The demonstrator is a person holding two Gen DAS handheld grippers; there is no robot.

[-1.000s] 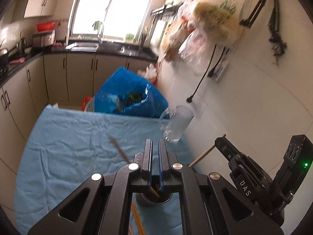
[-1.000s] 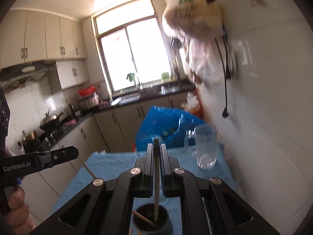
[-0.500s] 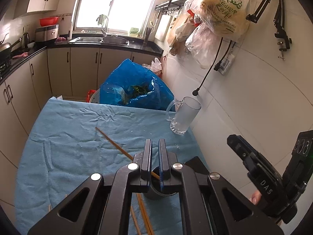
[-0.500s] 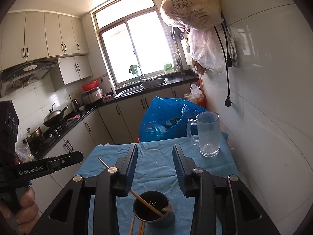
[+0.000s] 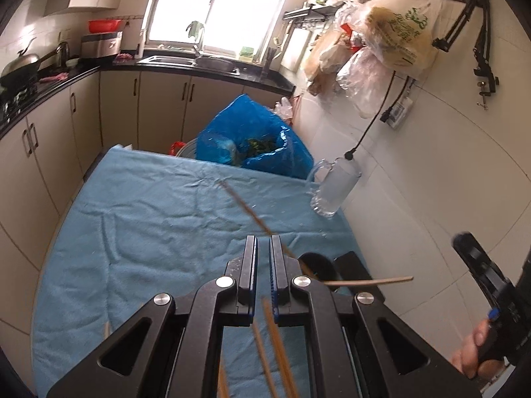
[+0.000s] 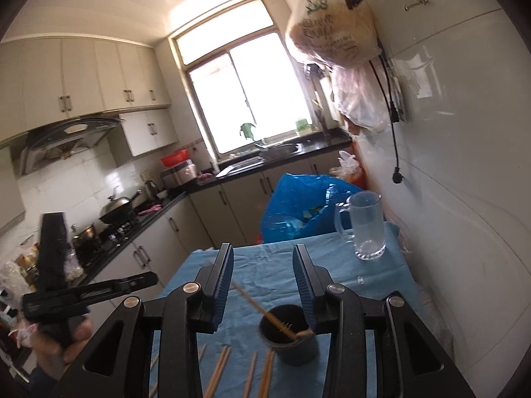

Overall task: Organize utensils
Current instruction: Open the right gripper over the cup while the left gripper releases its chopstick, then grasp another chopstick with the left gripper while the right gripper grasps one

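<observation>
A dark cup (image 6: 288, 341) stands on the blue cloth (image 6: 381, 282) and holds two chopsticks. One chopstick (image 6: 255, 305) leans out to the left. My right gripper (image 6: 262, 265) is open just above and behind the cup, with nothing pressed between its pads. Several loose chopsticks (image 6: 219, 371) lie on the cloth in front of the cup. In the left wrist view my left gripper (image 5: 264, 265) is shut and empty, low over loose chopsticks (image 5: 275, 348). The cup (image 5: 315, 265) is half hidden behind its right finger, with a chopstick (image 5: 368, 281) pointing right.
A glass mug (image 6: 365, 229) stands at the cloth's far right by the tiled wall. A blue bag (image 6: 298, 205) sits behind the table's far edge. Bags and a cable hang on the wall (image 5: 398, 33). A hand (image 6: 59, 341) holds the left gripper (image 6: 146, 278) at left.
My right gripper opened and let go of the upright chopstick, which now lies tilted in the cup. The left gripper sank and shifted left, over the loose chopsticks.
</observation>
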